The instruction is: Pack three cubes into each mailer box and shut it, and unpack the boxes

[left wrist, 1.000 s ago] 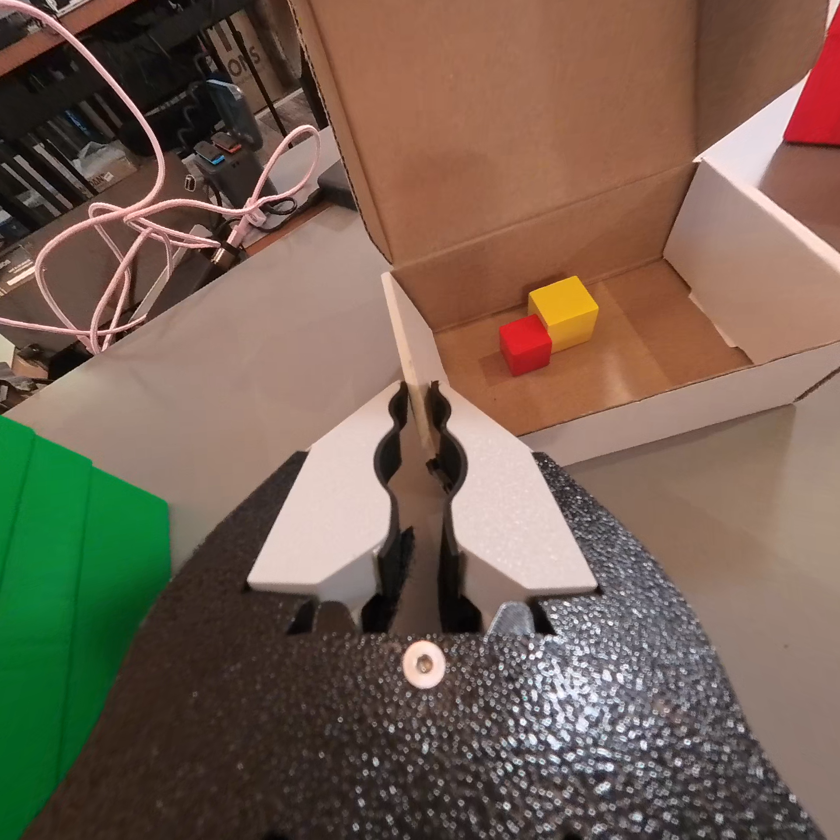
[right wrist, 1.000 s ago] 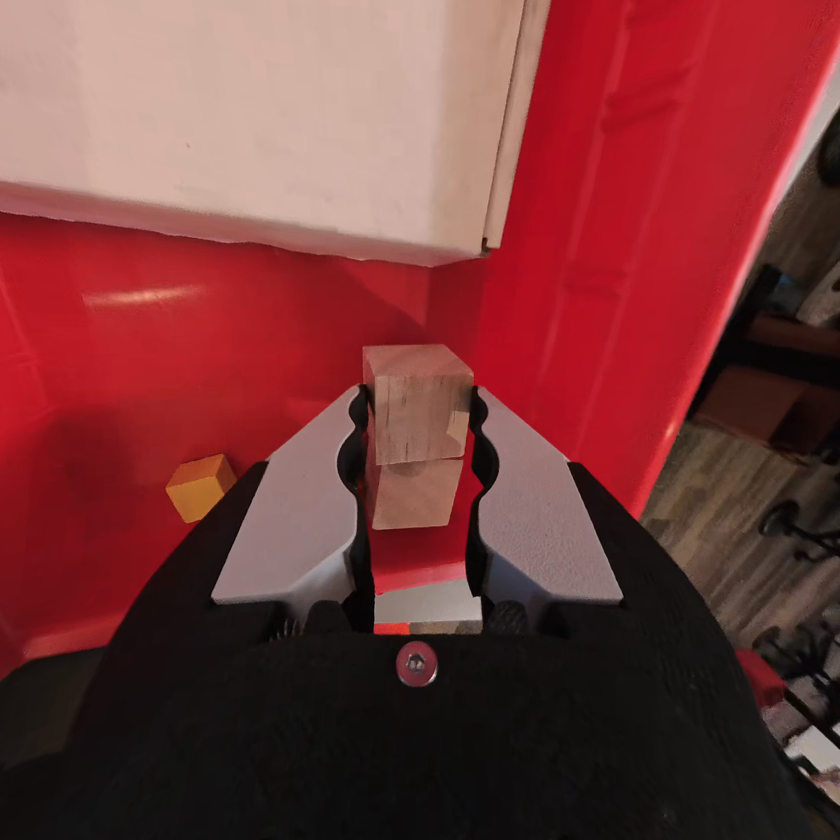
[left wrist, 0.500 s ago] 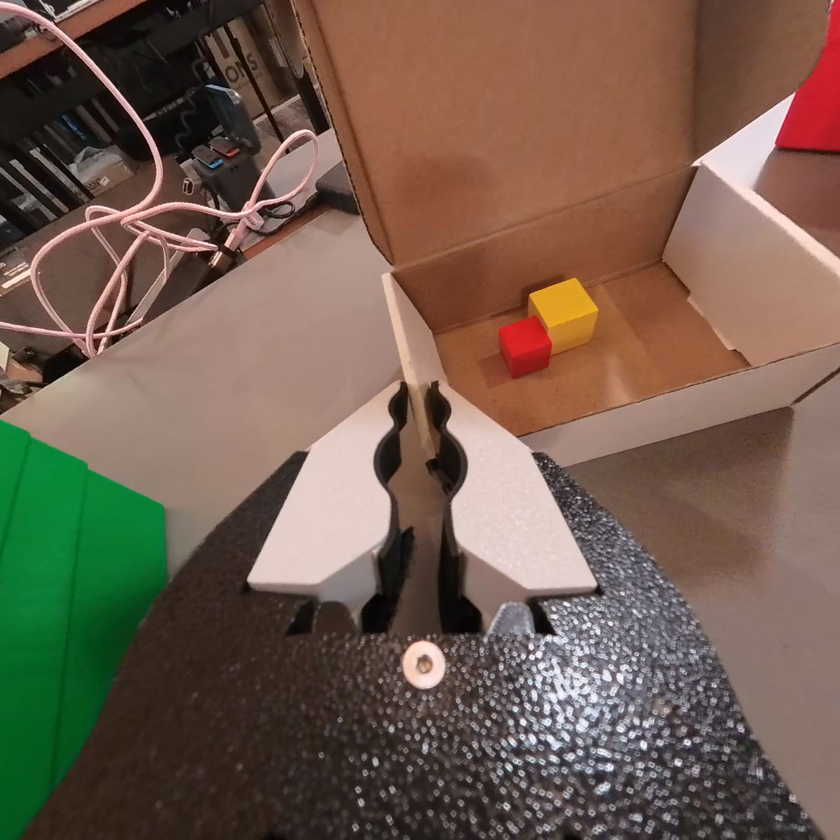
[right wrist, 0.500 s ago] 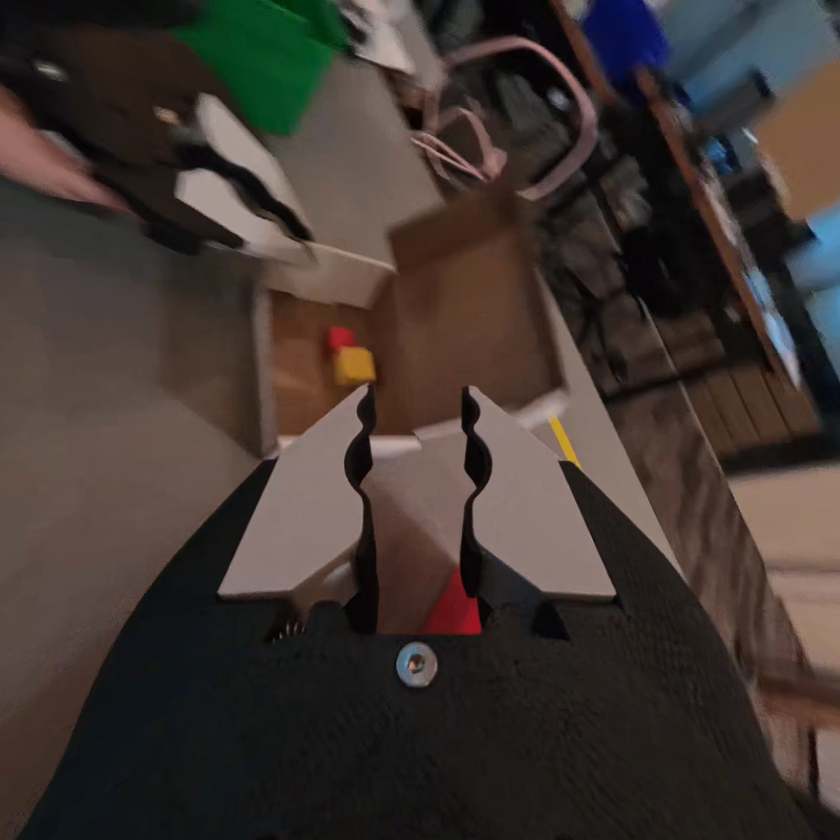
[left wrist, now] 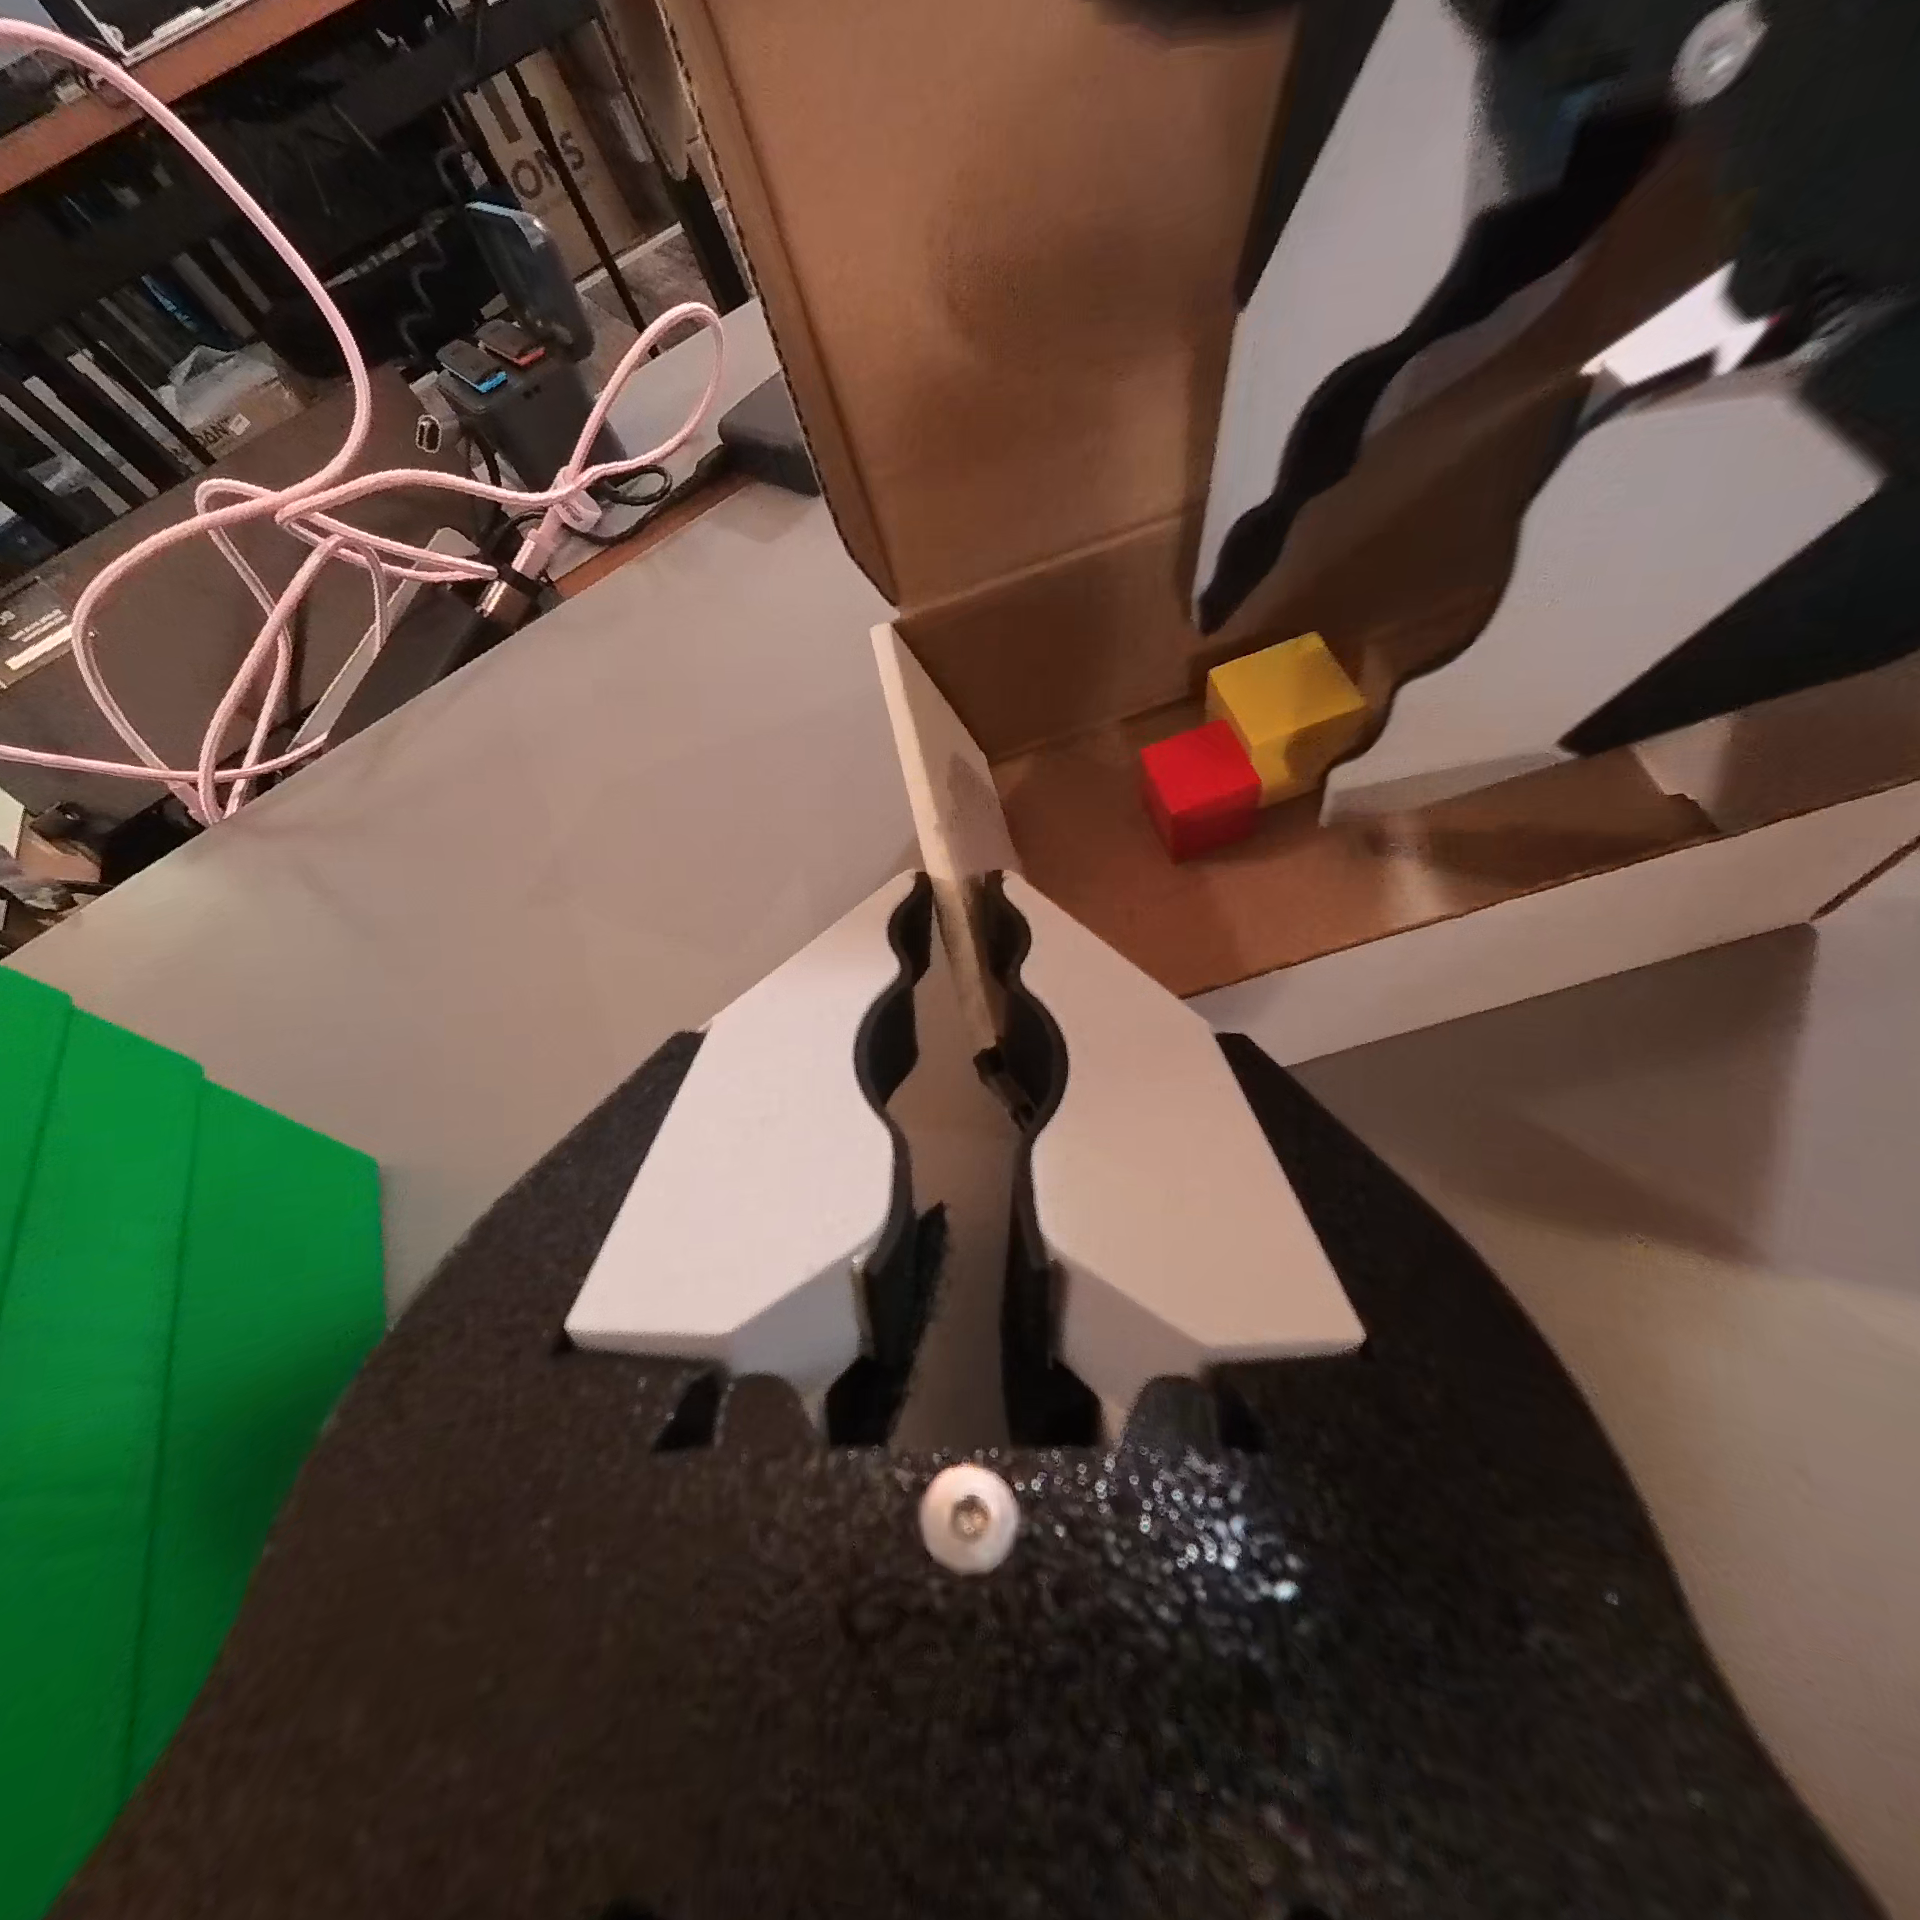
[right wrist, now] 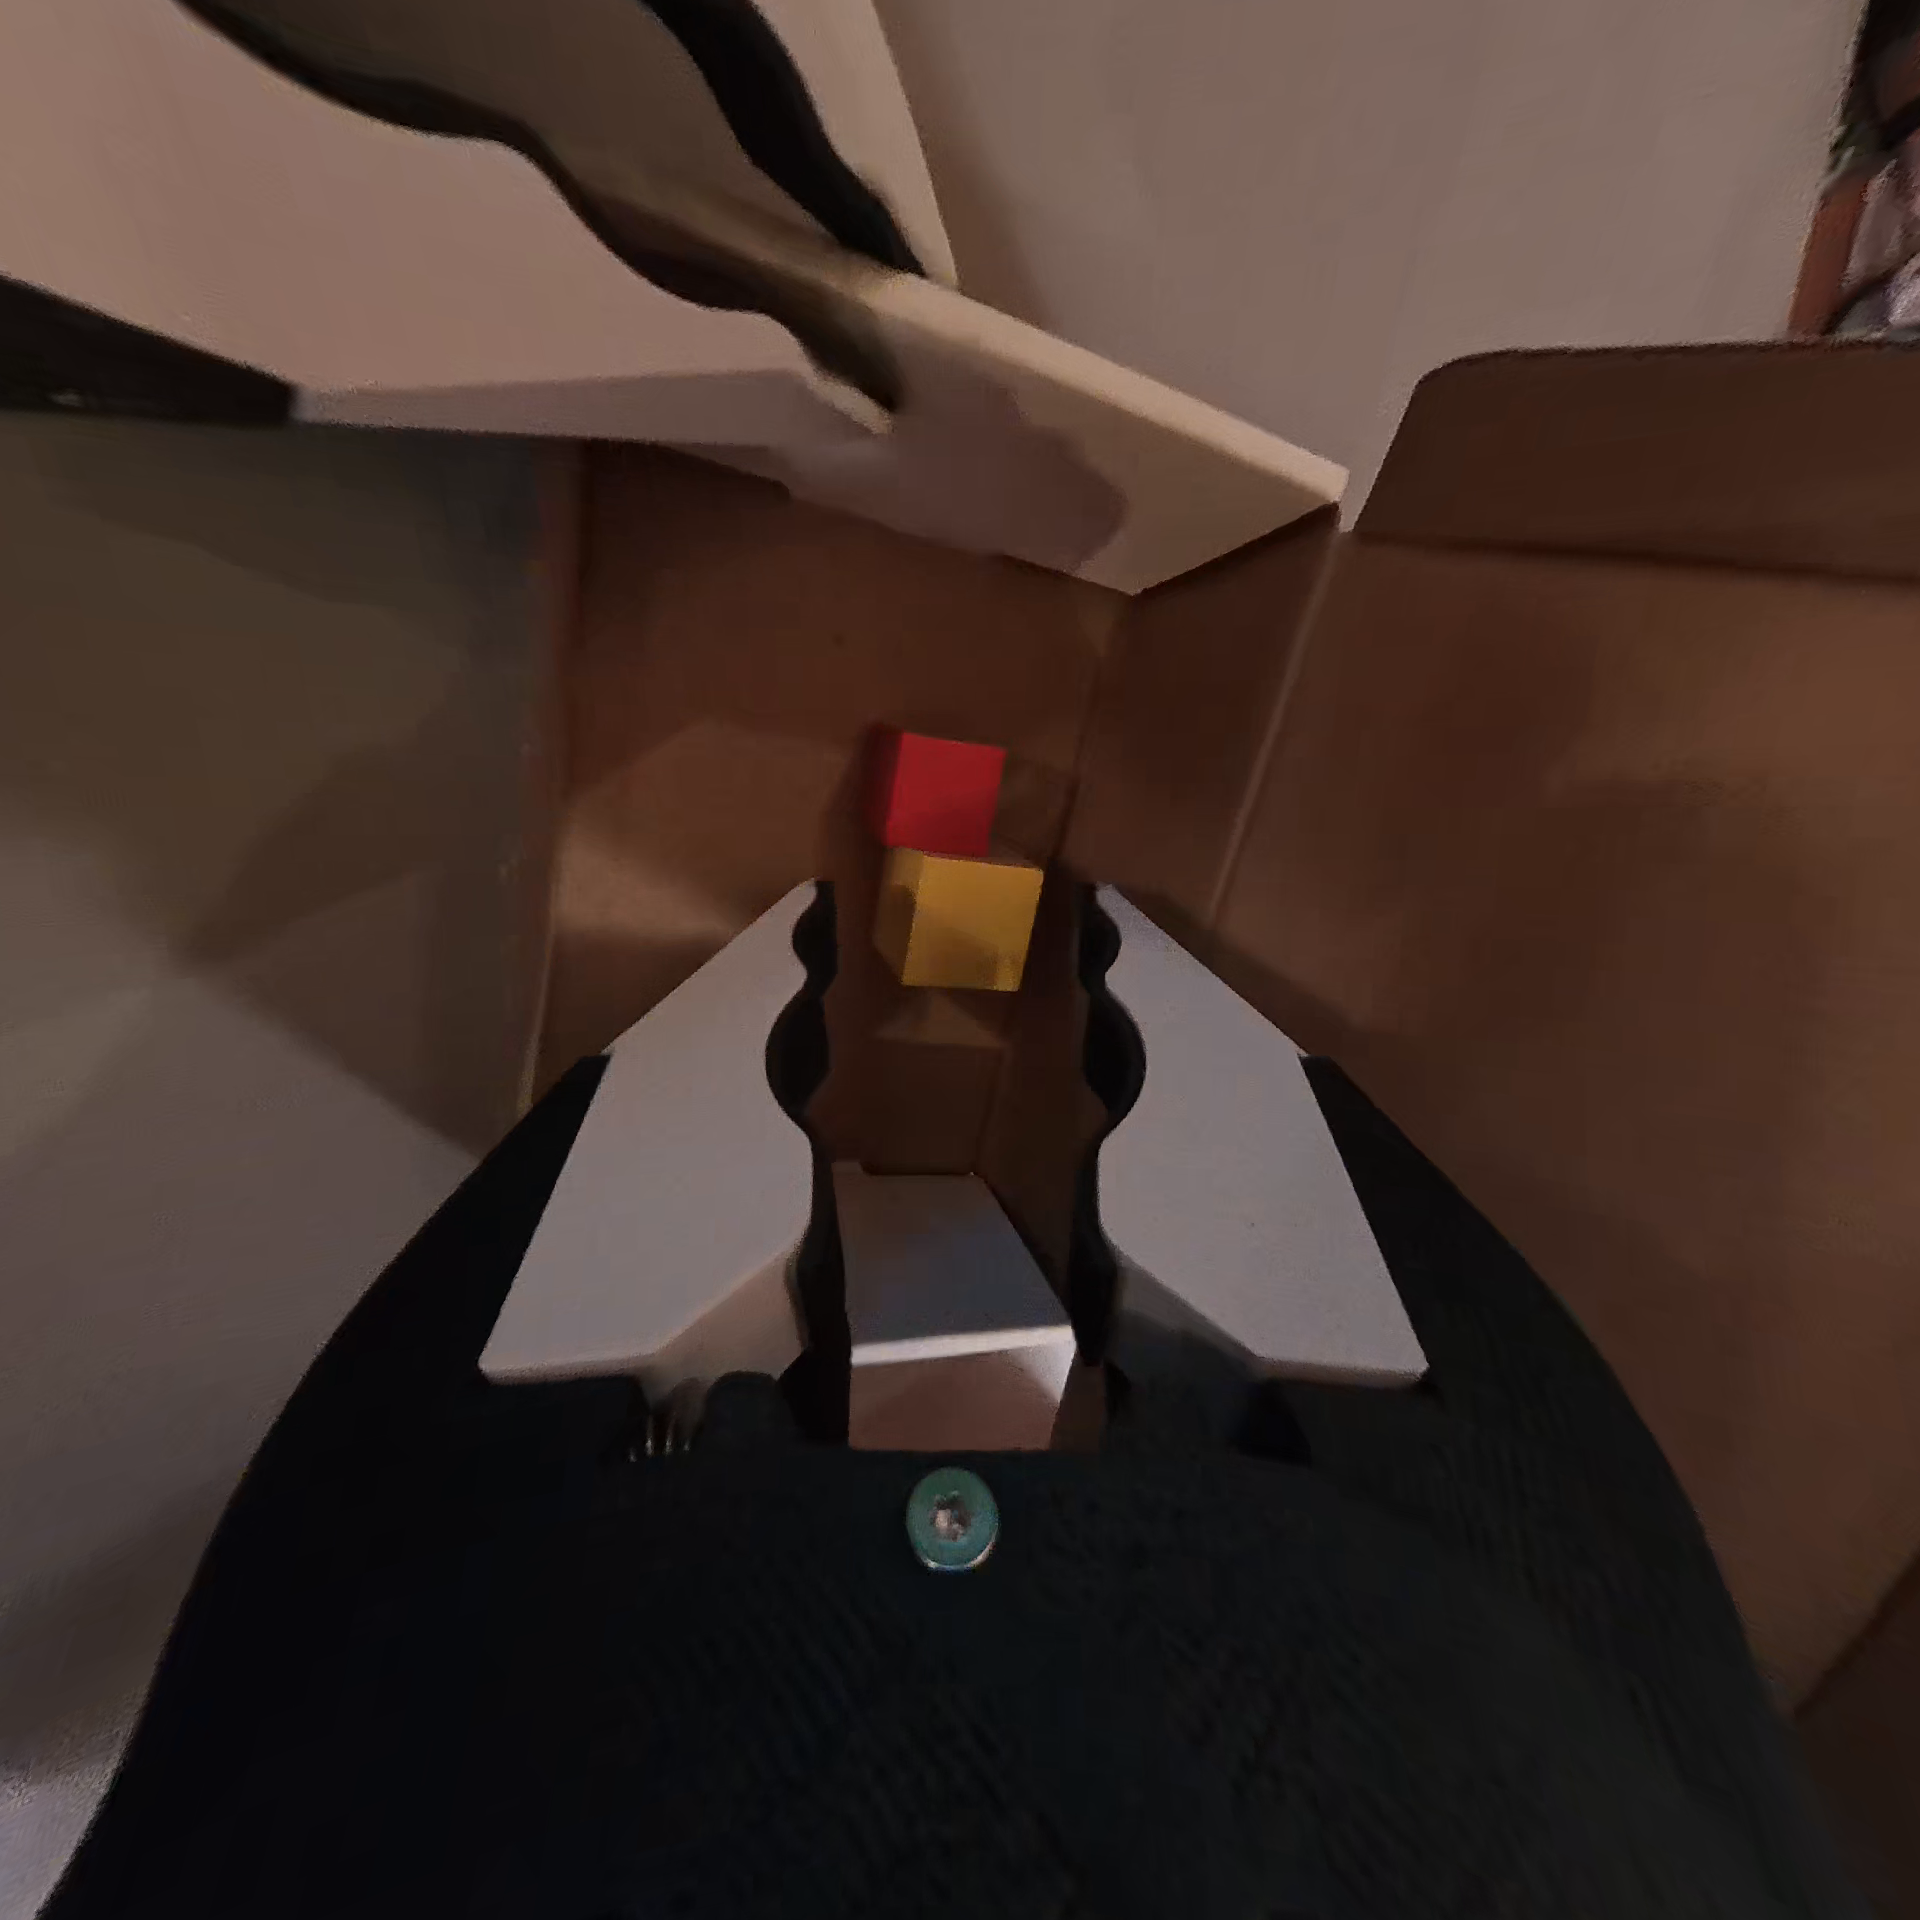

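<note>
Item 1: mailer box (left wrist: 1351, 977), white outside, brown inside, lid raised, on the grey desk (left wrist: 540, 831).
Item 2: red cube (left wrist: 1195, 784) and yellow cube (left wrist: 1288, 707), touching, on the box floor by the back wall.
Item 3: your left gripper (left wrist: 961, 914), fingers pinching the box's white side flap (left wrist: 935, 769).
Item 4: your right gripper (right wrist: 951, 914), fingers spread over the box interior, the yellow cube between their tips with gaps either side; nothing gripped.
Item 5: green bin (left wrist: 125, 1351), pink cable (left wrist: 312, 499), desk's left.

two tongs (left wrist: 961, 899) (right wrist: 945, 914), one mailer box (left wrist: 1351, 966), one red cube (left wrist: 1195, 784), one yellow cube (left wrist: 1283, 696), one pink cable (left wrist: 312, 520), one green bin (left wrist: 156, 1351)
</note>
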`<state>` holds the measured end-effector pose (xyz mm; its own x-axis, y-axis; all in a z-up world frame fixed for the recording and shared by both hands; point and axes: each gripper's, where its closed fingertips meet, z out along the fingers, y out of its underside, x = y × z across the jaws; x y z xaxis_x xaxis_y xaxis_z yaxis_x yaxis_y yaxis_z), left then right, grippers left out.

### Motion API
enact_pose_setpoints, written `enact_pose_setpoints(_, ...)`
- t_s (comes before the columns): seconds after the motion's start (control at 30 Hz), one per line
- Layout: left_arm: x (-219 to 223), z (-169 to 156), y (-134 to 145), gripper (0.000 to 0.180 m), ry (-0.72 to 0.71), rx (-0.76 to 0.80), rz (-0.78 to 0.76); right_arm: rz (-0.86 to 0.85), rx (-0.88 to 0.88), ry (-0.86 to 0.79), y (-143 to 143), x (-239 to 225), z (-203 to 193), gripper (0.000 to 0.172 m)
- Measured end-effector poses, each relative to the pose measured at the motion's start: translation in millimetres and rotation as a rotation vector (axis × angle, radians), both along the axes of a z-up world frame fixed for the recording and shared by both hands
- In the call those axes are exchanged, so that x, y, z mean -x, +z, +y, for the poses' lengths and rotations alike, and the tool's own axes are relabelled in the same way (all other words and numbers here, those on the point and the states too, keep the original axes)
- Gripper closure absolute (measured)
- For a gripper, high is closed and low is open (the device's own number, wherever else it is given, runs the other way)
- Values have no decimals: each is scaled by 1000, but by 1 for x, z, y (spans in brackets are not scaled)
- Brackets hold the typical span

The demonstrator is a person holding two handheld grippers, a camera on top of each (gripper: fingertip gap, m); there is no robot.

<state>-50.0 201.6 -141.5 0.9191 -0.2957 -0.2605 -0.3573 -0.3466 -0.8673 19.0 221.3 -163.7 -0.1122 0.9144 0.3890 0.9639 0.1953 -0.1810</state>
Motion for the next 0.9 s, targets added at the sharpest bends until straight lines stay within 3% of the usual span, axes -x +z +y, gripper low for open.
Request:
enact_pose_setpoints(0.17, 1, 0, 0, 173, 1, 5, 0, -63, 37, -66, -13, -6, 5, 125)
enact_pose_setpoints(0.23, 1, 0, 0, 173, -2, 3, 4, -69, 32, -57, -12, -6, 6, 142)
enact_pose_setpoints(0.3, 1, 0, 0, 173, -2, 3, 3, -70, 40, -42, -12, -7, 2, 143)
enact_pose_setpoints(0.43, 1, 0, 0, 173, -5, 2, 9, -25, 20, 2, 4, -13, -11, 144)
enact_pose_setpoints(0.6, 1, 0, 0, 172, -5, 1, 10, 111, -109, 17, 62, -42, -40, 143)
enact_pose_setpoints(0.7, 0, 0, 0, 172, -5, 0, 13, 240, -241, -49, 122, -82, -54, 144)
enact_pose_setpoints(0.8, 0, 1, 0, 172, -7, 1, 3, 303, -419, -287, 177, -156, -50, 144)
enact_pose_setpoints(0.9, 0, 1, 0, 172, -7, 1, 4, 197, -474, -617, 182, -246, -42, 144)
